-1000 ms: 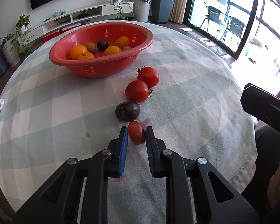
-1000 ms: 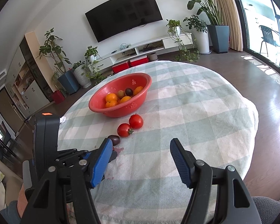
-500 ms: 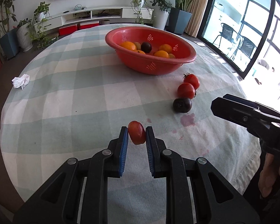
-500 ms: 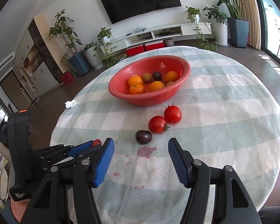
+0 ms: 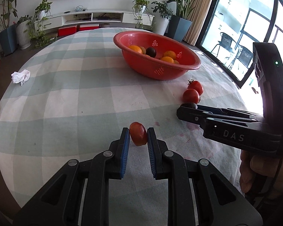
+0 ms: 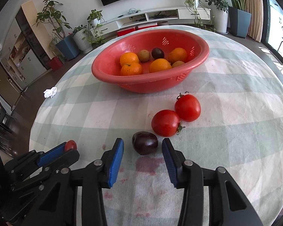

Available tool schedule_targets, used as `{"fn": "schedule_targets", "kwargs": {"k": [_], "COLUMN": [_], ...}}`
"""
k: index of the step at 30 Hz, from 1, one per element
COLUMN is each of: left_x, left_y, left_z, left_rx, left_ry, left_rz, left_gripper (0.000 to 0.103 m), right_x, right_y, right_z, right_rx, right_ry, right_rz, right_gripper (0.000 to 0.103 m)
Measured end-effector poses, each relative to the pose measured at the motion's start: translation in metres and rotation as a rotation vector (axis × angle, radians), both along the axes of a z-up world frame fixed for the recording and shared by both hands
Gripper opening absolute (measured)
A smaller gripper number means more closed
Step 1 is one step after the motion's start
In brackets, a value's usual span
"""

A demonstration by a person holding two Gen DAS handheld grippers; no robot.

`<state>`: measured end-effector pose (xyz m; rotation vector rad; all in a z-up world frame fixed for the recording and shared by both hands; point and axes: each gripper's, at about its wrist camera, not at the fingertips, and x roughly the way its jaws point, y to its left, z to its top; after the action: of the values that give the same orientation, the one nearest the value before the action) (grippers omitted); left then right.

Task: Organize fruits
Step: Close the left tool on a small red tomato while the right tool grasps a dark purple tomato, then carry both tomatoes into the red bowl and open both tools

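Note:
My left gripper [image 5: 138, 136] is shut on a small red tomato [image 5: 138, 136], held just above the checked cloth. In the right wrist view the same tomato [image 6: 70, 145] peeks out between the blue pads at the lower left. My right gripper [image 6: 143, 146] straddles a dark purple plum [image 6: 145, 145] lying on the cloth; its jaws are closing, with gaps left on both sides of the fruit. Two red tomatoes [image 6: 176, 115] lie just beyond the plum. A red colander bowl [image 6: 200, 56] behind them holds several oranges, a dark plum and small greenish fruits.
A round table under a green-and-white checked cloth [image 6: 235, 131] carries pink stains near the plum. A crumpled white tissue [image 6: 50, 92] lies at the far left edge. A hand [image 5: 262, 169] grips the right tool. Plants and a TV unit stand beyond.
My right gripper dropped toward the plum and narrowed its jaws around it. My left gripper carried the small tomato away to the left of the fruit row.

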<state>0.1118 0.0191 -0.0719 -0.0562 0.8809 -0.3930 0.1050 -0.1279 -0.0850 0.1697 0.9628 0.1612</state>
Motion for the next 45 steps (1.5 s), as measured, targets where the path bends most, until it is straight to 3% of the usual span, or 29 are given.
{"fn": "schedule_targets", "kwargs": {"k": [8,16,27,37,45], "left_x": [-0.001,-0.002,0.001,0.041,0.098], "left_y": [0.000,-0.002,-0.011,-0.026,-0.051], "left_z": [0.000,0.001,0.021,0.081,0.101], "left_rx": [-0.007,0.006,0.010,0.047,0.063], "left_ry": [0.000,-0.009,-0.031,-0.133,-0.144], "left_rz": [-0.001,0.001,-0.017,-0.053,-0.071], "left_gripper": [0.018,0.018,0.018,0.018,0.018], "right_x": [0.000,-0.012,-0.031,-0.008,0.036], "right_y": [0.000,-0.004,-0.041,-0.098,-0.097], "right_z": [0.000,0.010,0.049,0.094,0.135], "right_rx": [-0.020,0.009,0.057,0.036,0.007], "right_ry": [-0.006,-0.026,-0.113,-0.221,-0.328], "right_rz": [0.006,0.015,-0.029,-0.112,-0.056], "right_gripper": [0.031,0.031,0.031,0.031,0.031]}}
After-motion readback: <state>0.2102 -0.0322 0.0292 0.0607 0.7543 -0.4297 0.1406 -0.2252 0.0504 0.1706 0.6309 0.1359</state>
